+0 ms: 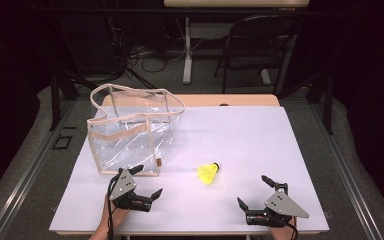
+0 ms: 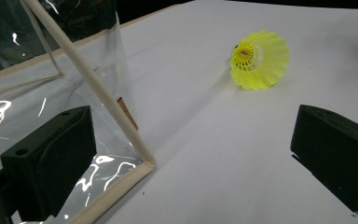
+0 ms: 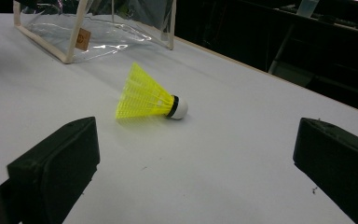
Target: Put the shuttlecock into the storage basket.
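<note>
A yellow shuttlecock [image 1: 209, 172] with a white cork tip lies on its side on the white table [image 1: 240, 135]. In the left gripper view the shuttlecock [image 2: 259, 59] shows its open skirt; in the right gripper view the shuttlecock [image 3: 150, 98] points its cork to the right. A clear plastic bag [image 1: 132, 131] with beige trim stands at the left, its mouth open upward. My left gripper [image 1: 148, 181] is open just in front of the bag's near corner [image 2: 147, 163]. At the near right my right gripper [image 1: 252, 191] is open, a short way from the shuttlecock. Both hold nothing.
Beyond the table's far edge stand a dark folding chair [image 1: 257, 42] and a white table leg [image 1: 187, 50] among floor cables. Grey floor runs along both sides of the table.
</note>
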`<state>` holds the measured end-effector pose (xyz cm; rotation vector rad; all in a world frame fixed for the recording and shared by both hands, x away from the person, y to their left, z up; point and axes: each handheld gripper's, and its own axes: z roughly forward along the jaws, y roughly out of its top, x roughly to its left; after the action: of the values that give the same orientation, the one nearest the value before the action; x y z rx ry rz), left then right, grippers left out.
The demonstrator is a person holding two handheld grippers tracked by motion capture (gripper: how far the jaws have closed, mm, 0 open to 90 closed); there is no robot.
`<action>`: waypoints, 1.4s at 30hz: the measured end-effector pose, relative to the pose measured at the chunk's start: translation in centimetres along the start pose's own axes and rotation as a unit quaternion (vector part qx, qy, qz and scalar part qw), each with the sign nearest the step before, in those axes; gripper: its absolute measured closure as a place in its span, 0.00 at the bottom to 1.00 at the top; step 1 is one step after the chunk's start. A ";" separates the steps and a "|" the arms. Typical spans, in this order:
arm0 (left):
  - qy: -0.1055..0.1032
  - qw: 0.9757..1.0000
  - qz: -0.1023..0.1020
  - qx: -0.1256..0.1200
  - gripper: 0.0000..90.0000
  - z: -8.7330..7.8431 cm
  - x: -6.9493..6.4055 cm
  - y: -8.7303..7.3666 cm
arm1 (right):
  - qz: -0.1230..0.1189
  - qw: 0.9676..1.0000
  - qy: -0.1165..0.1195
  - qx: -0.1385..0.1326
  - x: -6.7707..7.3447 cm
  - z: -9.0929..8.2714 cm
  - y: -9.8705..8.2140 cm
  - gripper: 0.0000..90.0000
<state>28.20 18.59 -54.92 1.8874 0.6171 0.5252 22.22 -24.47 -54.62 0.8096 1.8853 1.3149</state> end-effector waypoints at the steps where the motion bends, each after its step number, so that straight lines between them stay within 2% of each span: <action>1: 0.000 1.000 0.000 0.000 0.00 0.0 0.0 0.0 | 0.000 1.000 0.001 0.001 0.0 0.0 0.0 0.00; 11: -0.031 0.999 0.011 0.021 0.00 1.9 -0.6 0.8 | 0.002 1.000 0.003 0.008 -0.1 0.1 -0.1 0.00; 15: -0.036 0.999 0.013 0.029 0.00 2.2 -0.7 1.0 | 0.001 1.000 0.005 0.010 -0.1 0.1 -0.1 0.00; 22: -0.056 0.997 0.022 0.043 0.00 3.1 -1.3 1.4 | 0.001 1.000 0.008 0.011 0.0 0.2 -0.1 0.00; 31: -0.072 0.995 0.030 0.058 0.00 4.1 -1.4 2.1 | 0.002 1.000 0.008 0.013 0.0 0.2 -0.2 0.00; 35: -0.085 0.994 0.034 0.067 0.00 4.8 -1.6 2.3 | 0.002 1.000 0.009 0.014 0.1 0.2 -0.2 0.00; 37: -0.094 0.992 0.038 0.076 0.00 5.2 -1.7 2.4 | 0.002 1.000 0.009 0.014 0.0 0.2 -0.2 0.00; 42: -0.103 0.990 0.039 0.086 0.00 6.0 -1.8 2.7 | 0.002 1.000 0.010 0.016 0.0 0.2 -0.2 0.00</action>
<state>30.91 12.38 -54.77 2.1043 0.4660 0.3294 22.31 -24.42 -54.85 0.8200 1.9247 1.3034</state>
